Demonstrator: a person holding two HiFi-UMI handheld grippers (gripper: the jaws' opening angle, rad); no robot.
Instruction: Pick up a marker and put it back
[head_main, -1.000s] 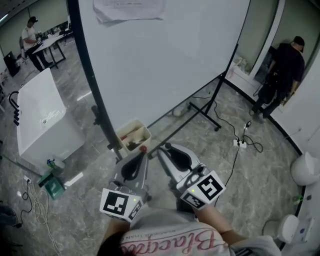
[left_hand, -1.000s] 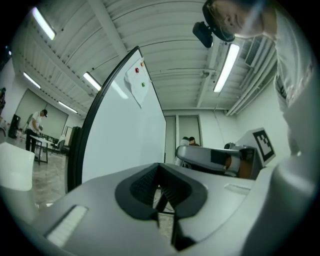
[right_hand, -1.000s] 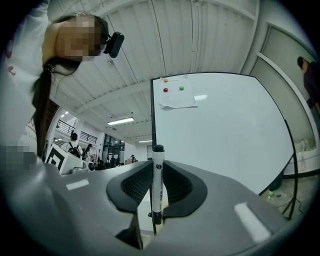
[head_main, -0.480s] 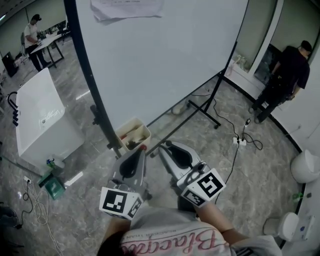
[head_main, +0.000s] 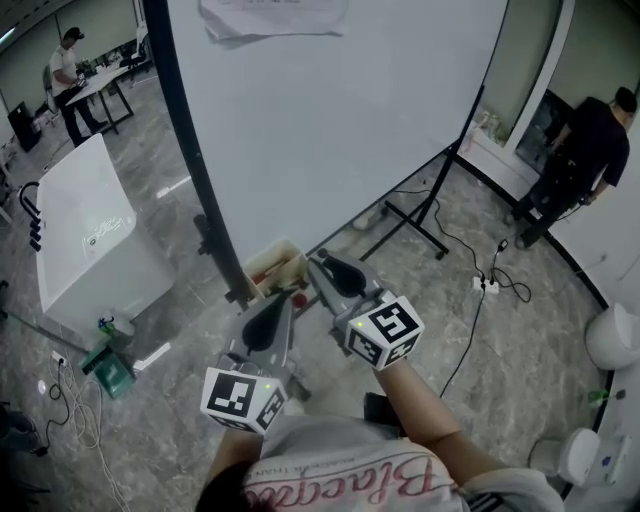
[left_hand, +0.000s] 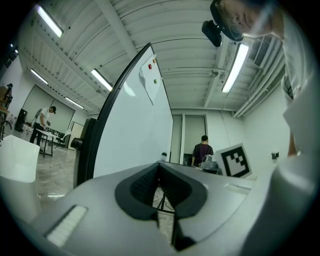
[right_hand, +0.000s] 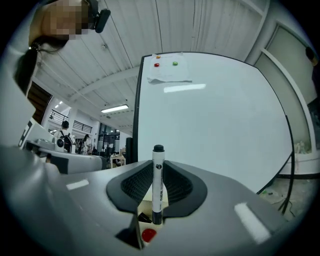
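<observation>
The right gripper (head_main: 328, 270) clasped a black-capped marker (right_hand: 158, 180) upright between its pads, over the box (head_main: 266, 268) at the foot of the whiteboard (head_main: 330, 130). The grippers partly hid that box, and only a red cap (right_hand: 148, 234) showed clearly inside. The left gripper (left_hand: 159, 175) was clenched with nothing in it.

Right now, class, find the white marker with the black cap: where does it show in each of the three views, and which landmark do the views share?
Head view: the marker cannot be made out; the right gripper covers it.
Left gripper view: not in it.
Right gripper view: marker upright at centre, clamped between the jaws.
Shared landmark: the whiteboard.
</observation>
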